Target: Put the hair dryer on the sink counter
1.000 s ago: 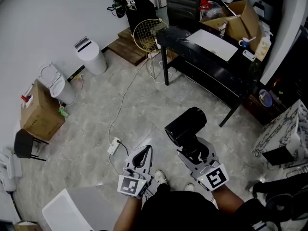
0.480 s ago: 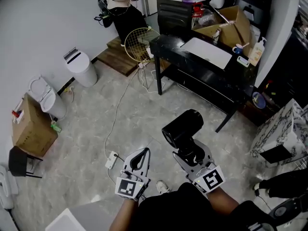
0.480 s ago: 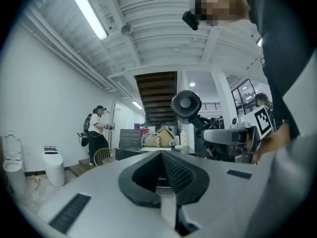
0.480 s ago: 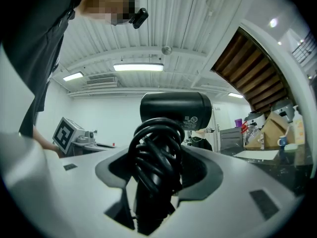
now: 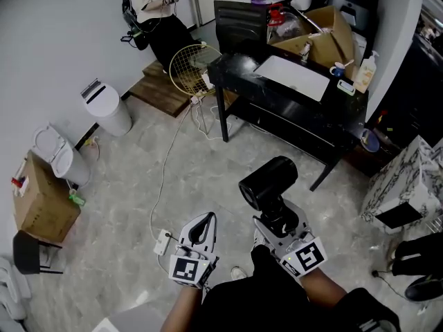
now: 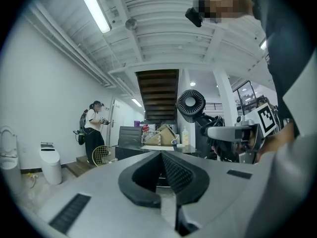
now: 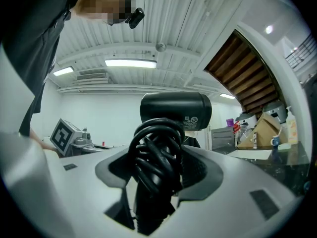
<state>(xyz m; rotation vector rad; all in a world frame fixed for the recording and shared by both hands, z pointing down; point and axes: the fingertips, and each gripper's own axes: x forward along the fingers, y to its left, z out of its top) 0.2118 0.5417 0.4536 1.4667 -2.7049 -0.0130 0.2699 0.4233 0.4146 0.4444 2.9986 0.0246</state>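
Observation:
A black hair dryer [image 5: 267,181] with its cord coiled round the handle stands upright in my right gripper [image 5: 279,218], which is shut on the handle. In the right gripper view the hair dryer [image 7: 174,111] fills the middle, cord bundle between the jaws. My left gripper [image 5: 201,228] hangs beside it to the left, jaws together and holding nothing; in its own view the left gripper [image 6: 162,175] shows pads meeting, and the hair dryer [image 6: 191,104] is seen off to the right. Both are held over the grey tiled floor. No sink counter is in view.
A black table [image 5: 291,99] with a white board and cardboard box [image 5: 320,33] stands ahead. A person [image 5: 149,16] stands at the back by a wooden step. A white bin [image 5: 105,107], a power strip [image 5: 163,241] with cable, a brown box [image 5: 41,203] lie left; a marbled box [image 5: 405,185] sits right.
The view has shifted forward and left: the table and bin have slid toward the upper left. Both grippers keep their hold and position relative to me.

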